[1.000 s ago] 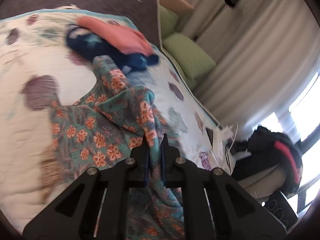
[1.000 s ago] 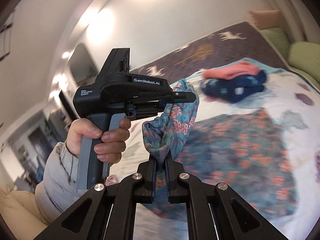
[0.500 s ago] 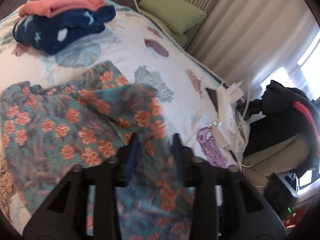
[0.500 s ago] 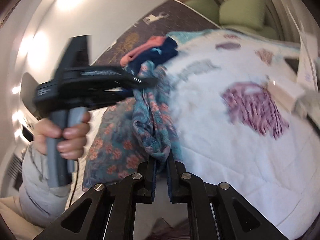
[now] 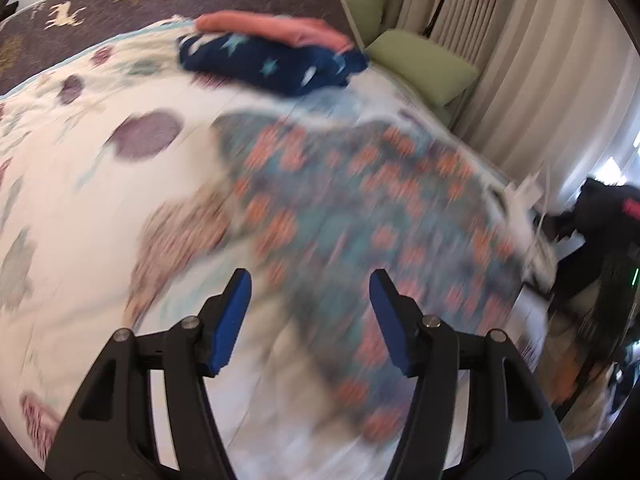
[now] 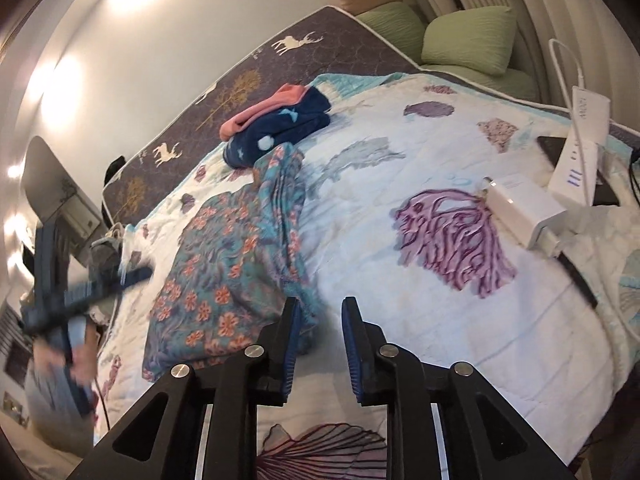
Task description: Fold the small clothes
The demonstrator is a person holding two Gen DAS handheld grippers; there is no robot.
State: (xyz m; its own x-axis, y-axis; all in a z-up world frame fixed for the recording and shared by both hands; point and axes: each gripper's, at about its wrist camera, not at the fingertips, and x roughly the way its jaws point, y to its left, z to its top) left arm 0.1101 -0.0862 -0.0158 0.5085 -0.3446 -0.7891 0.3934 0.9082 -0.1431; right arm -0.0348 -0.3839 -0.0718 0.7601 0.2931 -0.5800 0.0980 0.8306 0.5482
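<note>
A teal garment with orange flowers [image 6: 228, 268] lies loosely folded on the white quilt [image 6: 400, 168], its near edge just left of my right gripper [image 6: 320, 312]. That gripper's jaws are opening and the gap between them shows only quilt. In the left wrist view the floral garment [image 5: 360, 208] is blurred and spread below my left gripper [image 5: 310, 284], whose jaws are opening wide and hold nothing. In the right wrist view the left gripper [image 6: 132, 276] shows as a blur at the far left, held by a hand. A folded navy star garment [image 6: 276, 132] with a pink one [image 6: 260, 110] on top rests further back.
A white power strip [image 6: 580, 148] and white charger [image 6: 524, 212] with cables lie on the quilt's right side beside a dark flat device. Green pillows [image 6: 468, 36] sit by the curtains. Dark mattress with deer print [image 6: 280, 60] runs behind. Black bag [image 5: 600, 232] lies beside the bed.
Both grippers held the floral garment up, swung it down onto the quilt, then let go. The left jaws opened wide; the right jaws parted slightly. The left gripper has drawn away to the left.
</note>
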